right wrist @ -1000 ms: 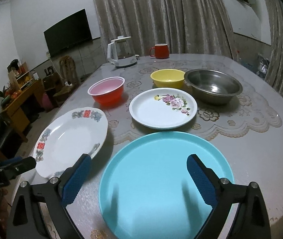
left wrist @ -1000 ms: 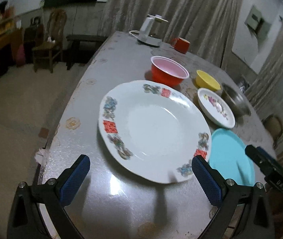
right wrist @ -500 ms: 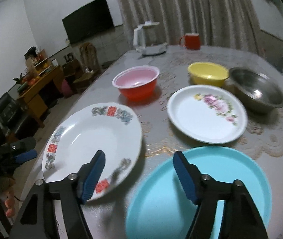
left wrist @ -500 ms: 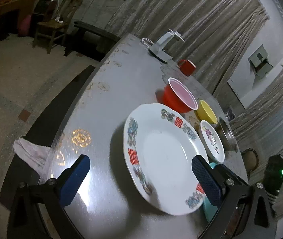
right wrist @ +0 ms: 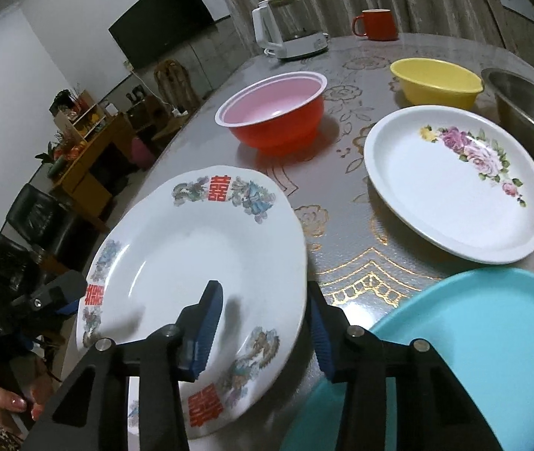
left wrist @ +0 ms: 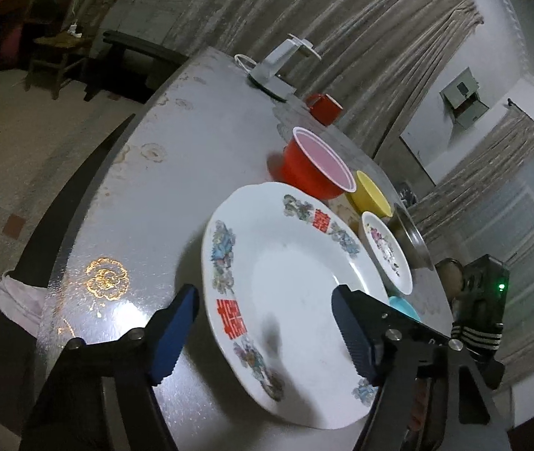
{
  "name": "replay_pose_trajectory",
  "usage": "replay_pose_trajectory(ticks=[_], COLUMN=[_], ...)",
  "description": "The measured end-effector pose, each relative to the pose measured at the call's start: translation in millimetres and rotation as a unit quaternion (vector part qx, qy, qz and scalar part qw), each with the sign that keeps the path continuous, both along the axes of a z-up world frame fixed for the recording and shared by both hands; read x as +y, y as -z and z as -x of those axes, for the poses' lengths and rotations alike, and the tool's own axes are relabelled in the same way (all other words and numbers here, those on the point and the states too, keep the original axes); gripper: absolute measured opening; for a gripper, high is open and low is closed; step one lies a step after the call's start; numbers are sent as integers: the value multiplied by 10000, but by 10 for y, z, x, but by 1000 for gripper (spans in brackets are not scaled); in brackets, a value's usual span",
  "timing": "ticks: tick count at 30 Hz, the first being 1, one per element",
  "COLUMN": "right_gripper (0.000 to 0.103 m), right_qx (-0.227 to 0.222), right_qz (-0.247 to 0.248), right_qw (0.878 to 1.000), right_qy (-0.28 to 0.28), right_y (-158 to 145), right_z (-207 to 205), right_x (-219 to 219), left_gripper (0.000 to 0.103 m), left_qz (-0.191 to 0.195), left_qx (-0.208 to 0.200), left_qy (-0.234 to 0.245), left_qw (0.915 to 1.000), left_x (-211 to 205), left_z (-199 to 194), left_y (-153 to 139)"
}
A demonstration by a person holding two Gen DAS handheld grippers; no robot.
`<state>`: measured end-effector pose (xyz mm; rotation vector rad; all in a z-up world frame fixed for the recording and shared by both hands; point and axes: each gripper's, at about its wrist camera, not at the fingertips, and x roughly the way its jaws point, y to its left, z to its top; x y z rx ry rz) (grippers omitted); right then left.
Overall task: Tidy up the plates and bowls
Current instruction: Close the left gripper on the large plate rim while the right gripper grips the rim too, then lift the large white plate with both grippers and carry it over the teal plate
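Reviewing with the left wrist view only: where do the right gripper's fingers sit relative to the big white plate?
Observer: The right gripper straddles the white plate's near rim, one finger over it, one outside, jaws open.
Reviewer: The teal plate is a sliver here.
Observer: The teal plate lies flat beside the white plate, nothing on its visible part.
Reviewer: Steel bowl?
Observer: The steel bowl shows nothing inside its visible part.

White kettle point(right wrist: 290, 28) at the far end of the table point(right wrist: 346, 225), red mug point(right wrist: 378, 24) just right of it. Black TV point(right wrist: 161, 18) on the wall. Wooden chair point(left wrist: 65, 43) on the floor. Grey curtains point(left wrist: 361, 37) behind. Pinkish cloth point(left wrist: 15, 302) hangs off the table edge.
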<state>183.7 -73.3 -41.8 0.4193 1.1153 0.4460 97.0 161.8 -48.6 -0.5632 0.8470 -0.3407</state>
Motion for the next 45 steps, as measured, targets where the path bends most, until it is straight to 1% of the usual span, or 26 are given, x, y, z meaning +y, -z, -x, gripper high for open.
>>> replay_pose_trajectory(ticks=[4, 6, 9, 11, 13, 16, 19, 22, 23, 25, 27, 31, 34, 37, 42, 45], right_gripper=[44, 44, 45, 45, 45, 45, 44, 43, 43, 43, 41, 40, 39, 39, 39, 39], right_qx=[-3, -22, -46, -111, -206, -332, -466, -550, -565, -588, -600, -696, -697, -718, -808, -869], right_qz=[-103, -178, -213, -223, -153, 167, 461, 680, 722, 731, 688, 762, 736, 728, 741, 763], right_qw=[9999, 9998, 9998, 9997, 9996, 9990, 9972, 9951, 9946, 9943, 9943, 9926, 9929, 9929, 9922, 9918], right_qy=[-21, -33, -16, -53, -104, -231, -347, -457, -480, -515, -544, -642, -629, -604, -595, -545], right_y=[10, 16, 12, 11, 10, -13, -27, -34, -38, -31, -42, -113, -131, -127, -180, -229], right_z=[-30, -39, -35, -34, -22, 3, 31, 63, 74, 64, 77, 124, 162, 186, 251, 308], right_x=[22, 31, 36, 35, 56, 131, 188, 226, 231, 215, 209, 230, 233, 224, 193, 139], left_gripper=[64, 56, 55, 55, 53, 51, 52, 52, 52, 52, 54, 53, 53, 53, 54, 54], left_qz=[-39, -82, -115, -209, -498, -969, -1072, -1454, -1611, -1695, -1908, -1852, -1961, -1968, -2023, -1991], left_qx=[64, 64, 14, -26, -108, -255, -262, -298, -317, -353, -418, -439, -516, -551, -759, -830], left_qy=[86, 178, 276, 325, 405, 536, 590, 711, 735, 867, 851, 737, 724, 723, 695, 718], left_qw=[9999, 9998, 9996, 9992, 9979, 9935, 9921, 9864, 9837, 9811, 9770, 9790, 9765, 9762, 9739, 9738], left_x=[-11, -35, -64, -92, -157, -270, -288, -369, -413, -472, -528, -496, -522, -531, -609, -657], left_z=[-60, -83, -108, -124, -130, -113, -141, -140, -138, -122, -94, -67, -9, 33, 145, 210], left_y=[74, 99, 98, 96, 82, 62, 65, 50, 44, 46, 29, 25, -3, -11, -65, -86])
